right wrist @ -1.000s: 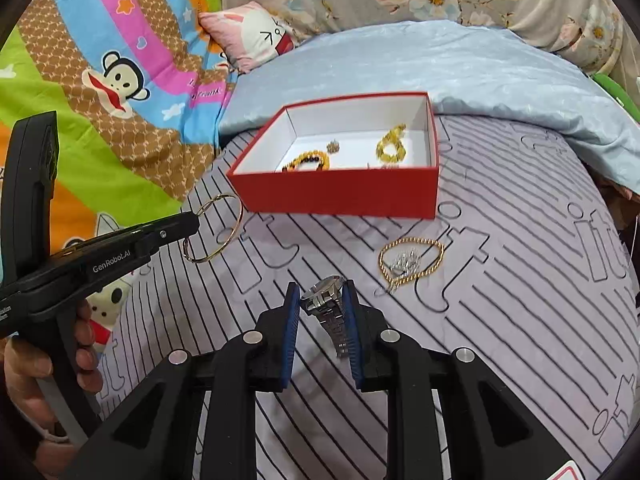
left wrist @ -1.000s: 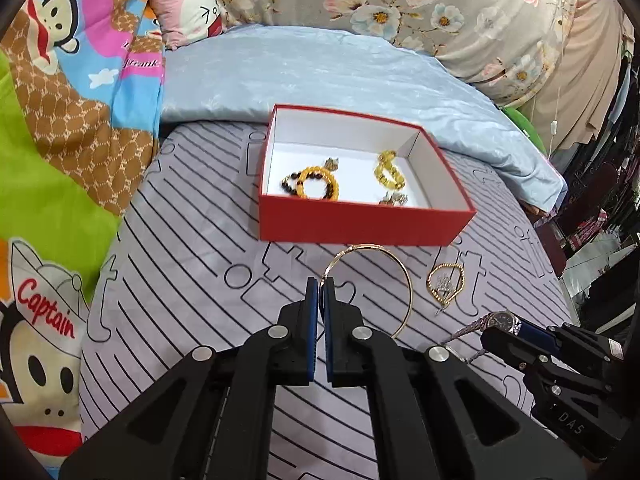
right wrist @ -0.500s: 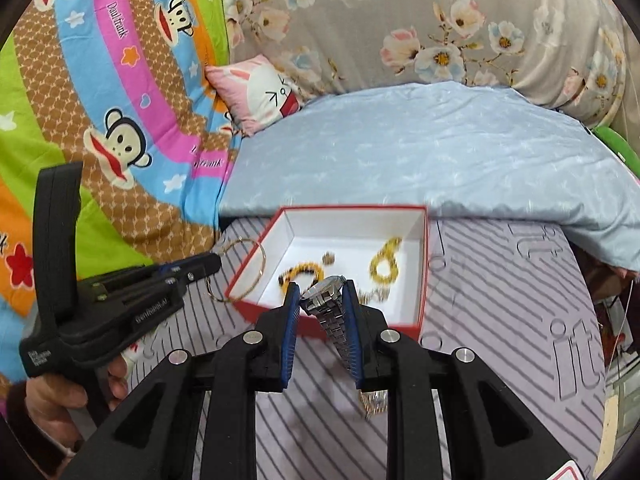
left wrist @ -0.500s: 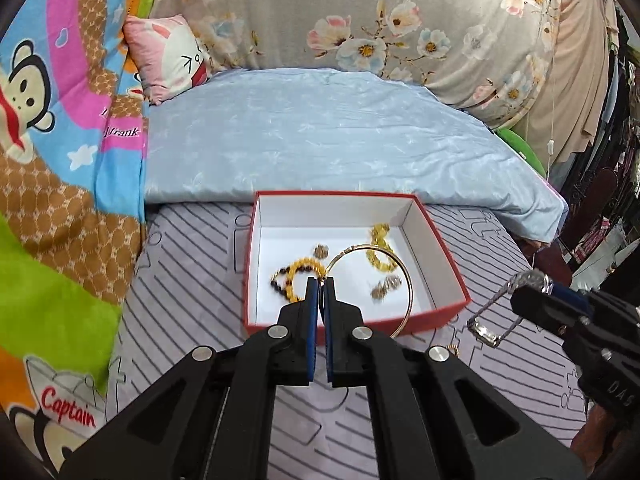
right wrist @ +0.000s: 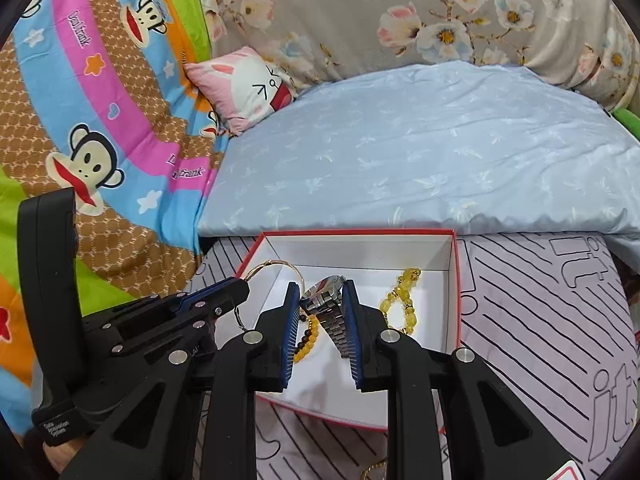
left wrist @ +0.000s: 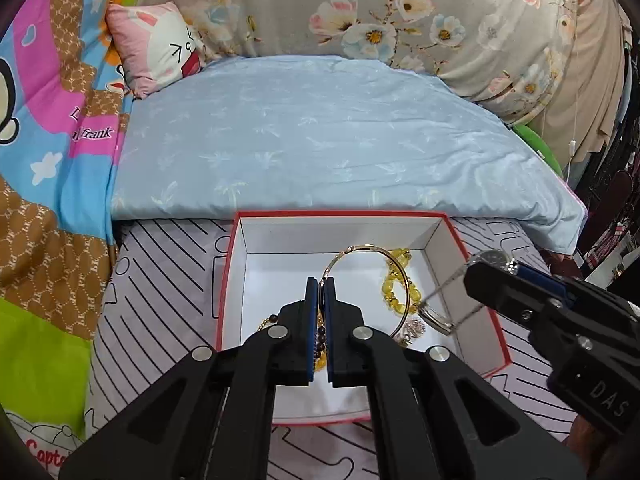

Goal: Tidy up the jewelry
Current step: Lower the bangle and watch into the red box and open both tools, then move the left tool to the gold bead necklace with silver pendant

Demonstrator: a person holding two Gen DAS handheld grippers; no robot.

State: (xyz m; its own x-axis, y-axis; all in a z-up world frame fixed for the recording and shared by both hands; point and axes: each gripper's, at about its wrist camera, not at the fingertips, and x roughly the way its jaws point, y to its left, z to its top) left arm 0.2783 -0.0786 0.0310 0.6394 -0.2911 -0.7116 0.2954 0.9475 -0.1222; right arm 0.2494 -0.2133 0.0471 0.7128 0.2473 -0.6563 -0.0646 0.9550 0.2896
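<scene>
On striped grey bedsheet (left wrist: 160, 304), lying: red box (left wrist: 472, 248), white-lined, open-topped. Over box, hovering: left gripper (left wrist: 320, 312), jaws nearly together, pinching thin gold bangle (left wrist: 394, 268) by its rim, ring hanging above the interior. Beside it, hovering: right gripper (right wrist: 320, 320), jaws narrowly apart, clamping silver watch (right wrist: 324, 302) at the band. Inside box, resting: yellow bead bracelet (right wrist: 402, 300); amber-and-dark bead bracelet (right wrist: 306, 338).
</scene>
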